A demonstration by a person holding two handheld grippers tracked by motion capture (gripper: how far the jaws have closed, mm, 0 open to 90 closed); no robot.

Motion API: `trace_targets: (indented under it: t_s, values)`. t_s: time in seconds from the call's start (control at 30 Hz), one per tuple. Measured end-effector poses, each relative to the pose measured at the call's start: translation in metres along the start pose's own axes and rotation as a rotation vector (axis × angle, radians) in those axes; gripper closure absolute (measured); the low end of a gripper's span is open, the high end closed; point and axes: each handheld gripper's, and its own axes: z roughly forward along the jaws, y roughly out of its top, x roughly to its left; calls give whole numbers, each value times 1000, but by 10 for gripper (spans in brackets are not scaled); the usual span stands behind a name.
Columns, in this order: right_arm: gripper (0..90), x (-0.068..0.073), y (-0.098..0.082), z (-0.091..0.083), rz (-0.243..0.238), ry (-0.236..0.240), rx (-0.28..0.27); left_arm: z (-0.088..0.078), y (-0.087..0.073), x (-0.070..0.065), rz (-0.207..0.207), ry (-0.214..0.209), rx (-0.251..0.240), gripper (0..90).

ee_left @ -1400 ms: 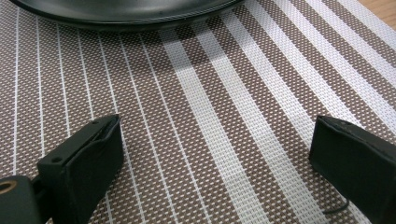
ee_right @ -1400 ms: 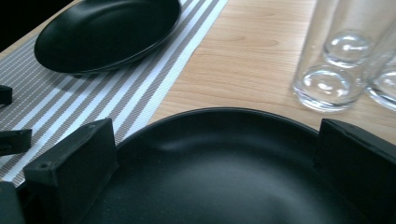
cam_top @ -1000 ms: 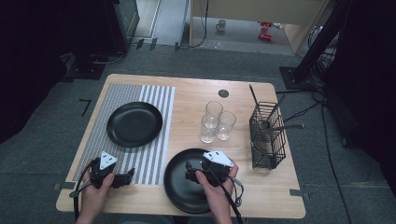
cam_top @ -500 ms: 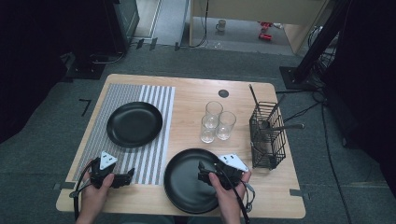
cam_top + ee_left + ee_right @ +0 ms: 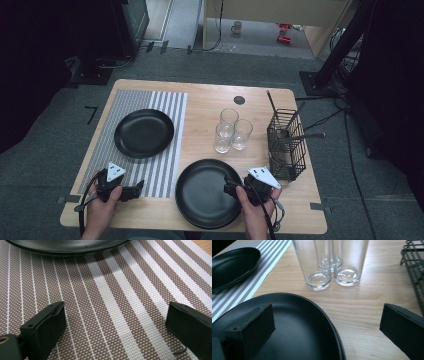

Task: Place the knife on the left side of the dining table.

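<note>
A black plate lies on the wooden table near its front edge, and a second black plate rests on a striped placemat at the left. My right gripper is at the near plate's right rim. Its jaws stand open, one over the plate, the other over bare wood. My left gripper lies low at the mat's front, open, with only the mat between its jaws. The far plate's rim is just ahead of it.
Three empty clear glasses stand close together mid-table, straight ahead of the right gripper. A dark wire basket holding utensils stands at the right edge. A small dark disc sits in the tabletop at the back.
My right gripper has slid to the right, from over the middle of the near plate to its right rim. The left gripper has stayed put.
</note>
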Motion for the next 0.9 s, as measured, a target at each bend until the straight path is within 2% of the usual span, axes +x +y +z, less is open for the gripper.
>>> trace_targets:
  t_s: [0.57,0.83,0.9]
  values:
    - [0,-32,2,-29,45,-59,-72,0,0,0,0,1,-1,33]
    - [1,-43,7,-41,49,-79,-98,0,0,0,0,1,-1,33]
    - [38,-47,9,-46,45,-97,-130,0,0,0,0,1,-1,33]
